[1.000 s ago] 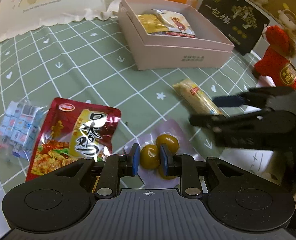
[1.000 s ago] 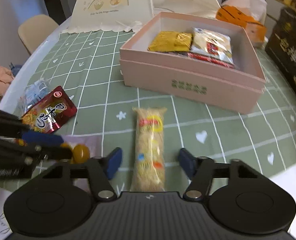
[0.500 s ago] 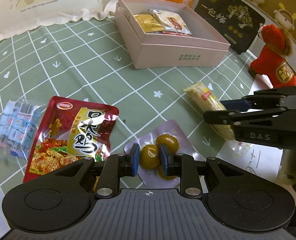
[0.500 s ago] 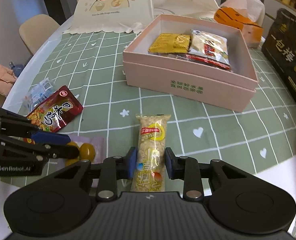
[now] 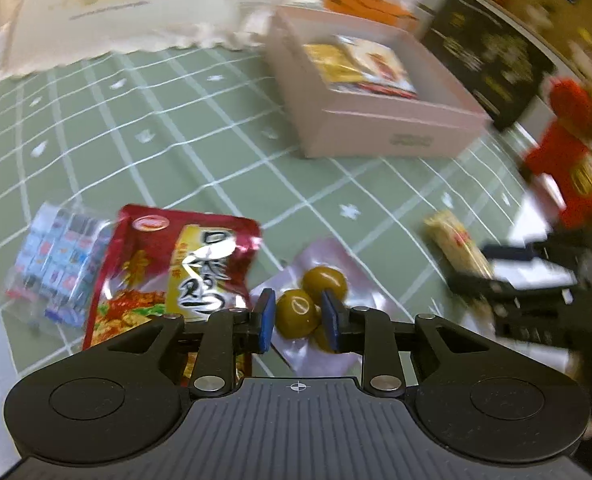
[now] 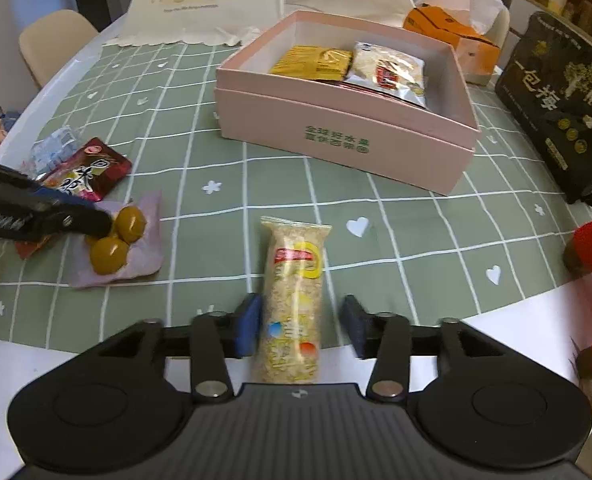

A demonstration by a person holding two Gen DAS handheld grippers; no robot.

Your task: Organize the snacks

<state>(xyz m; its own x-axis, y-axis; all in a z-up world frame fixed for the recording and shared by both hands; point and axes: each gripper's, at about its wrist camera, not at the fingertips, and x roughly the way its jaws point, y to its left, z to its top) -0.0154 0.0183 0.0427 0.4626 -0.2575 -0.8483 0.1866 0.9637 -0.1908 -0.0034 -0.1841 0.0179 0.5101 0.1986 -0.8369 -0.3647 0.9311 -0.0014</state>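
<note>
The left gripper point(image 5: 298, 318) has its blue-padded jaws clamped on a clear vacuum pouch of round olive-green fruits point(image 5: 296, 312), pressing one fruit from both sides; the pouch sits on the green grid-patterned tablecloth point(image 5: 168, 148). At about ten o'clock from that pouch lies a red foil snack packet with a yellow label point(image 5: 168, 272), and further toward nine o'clock a clear bag of small blue-and-white wrapped sweets point(image 5: 56, 264).

The right gripper point(image 6: 298, 330) has its jaws apart, one on each side of a long clear-wrapped pale cereal bar with a red-and-yellow label point(image 6: 296, 292). The left pad sits just beside the wrapper; the right pad stands clear of it, blurred. The bar lies flat on the cloth, pointing toward twelve o'clock.

At twelve to one o'clock from the bar stands an open pink cardboard box with green print on its front wall point(image 6: 336, 136). Inside it lie a yellow foil packet point(image 6: 312, 62) on the left and a silver-and-white packet with a red label point(image 6: 388, 74) on the right, resting over something red that is mostly hidden.

At two o'clock a black flat package with gold lettering point(image 6: 556, 100) leans beside the box.
</note>
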